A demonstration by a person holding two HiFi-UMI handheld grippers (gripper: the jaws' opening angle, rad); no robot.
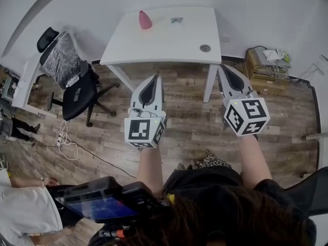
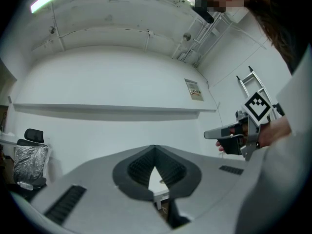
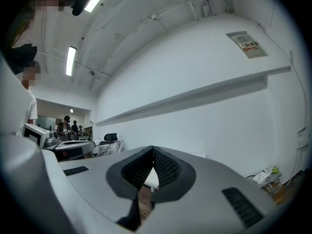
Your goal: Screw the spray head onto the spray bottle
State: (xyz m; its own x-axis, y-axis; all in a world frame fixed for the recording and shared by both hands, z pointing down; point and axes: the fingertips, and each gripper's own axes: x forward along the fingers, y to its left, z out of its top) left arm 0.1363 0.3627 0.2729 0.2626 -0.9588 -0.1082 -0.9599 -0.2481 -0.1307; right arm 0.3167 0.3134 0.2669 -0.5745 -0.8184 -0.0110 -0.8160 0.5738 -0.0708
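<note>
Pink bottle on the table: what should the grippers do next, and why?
Probably carry both forward to the white table: the left gripper and right gripper are shut, empty and short of it, while the pink bottle and spray head sit untouched there.

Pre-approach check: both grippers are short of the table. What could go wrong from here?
1. The left gripper and right gripper are both shut and empty; reaching in without opening could knock the pink bottle, near the far edge of the table.
2. The spray head is small and lies apart from the bottle; a bad grab seems likely.
</note>
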